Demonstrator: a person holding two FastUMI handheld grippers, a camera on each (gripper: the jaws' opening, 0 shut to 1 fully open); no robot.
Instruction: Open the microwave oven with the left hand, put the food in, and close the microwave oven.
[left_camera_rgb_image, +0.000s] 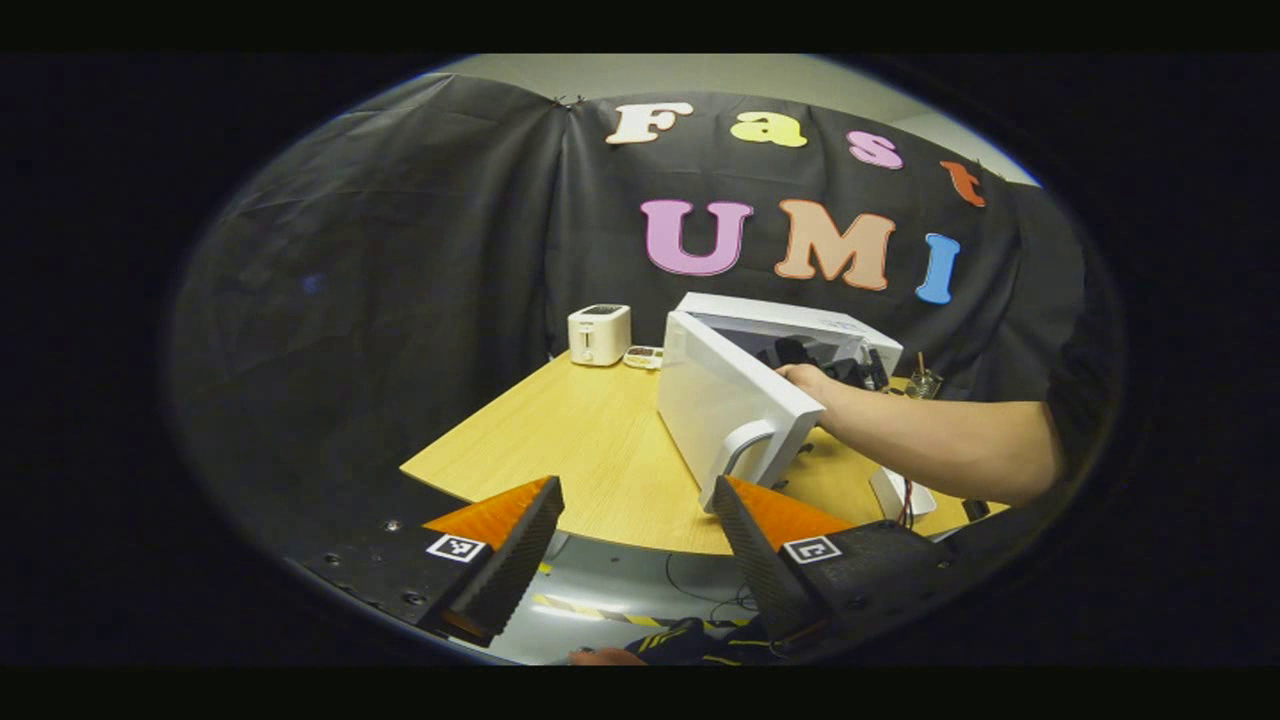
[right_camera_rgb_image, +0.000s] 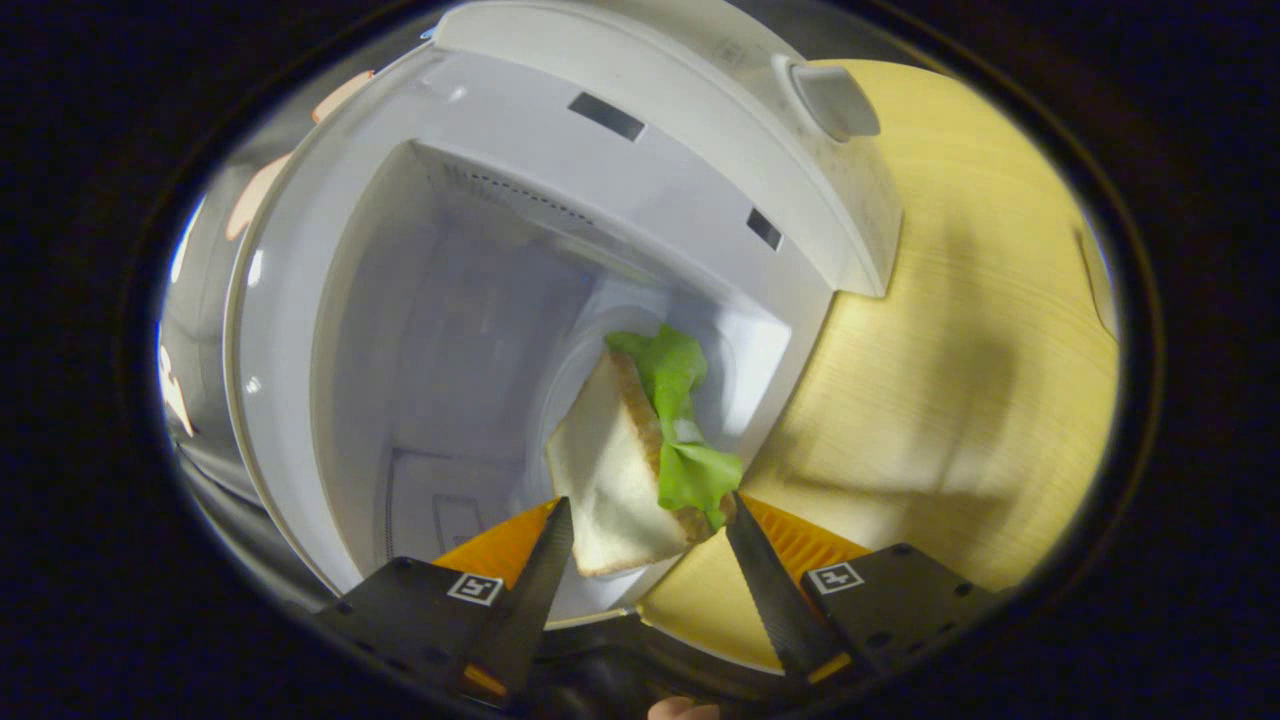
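Sandwich of soft white bread and green lettuce (right_camera_rgb_image: 640, 450), light and squashable, sits unheld between released right gripper (right_camera_rgb_image: 648, 520) fingers inside white microwave oven (right_camera_rgb_image: 560, 200); left gripper (left_camera_rgb_image: 640, 500) hangs released too.

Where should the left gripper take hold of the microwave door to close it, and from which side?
Probably the handle. It is a curved bar standing off the outer face of the open door, near its free edge. The left gripper is open and could come from the door's outer side. A person's arm reaches inside the microwave.
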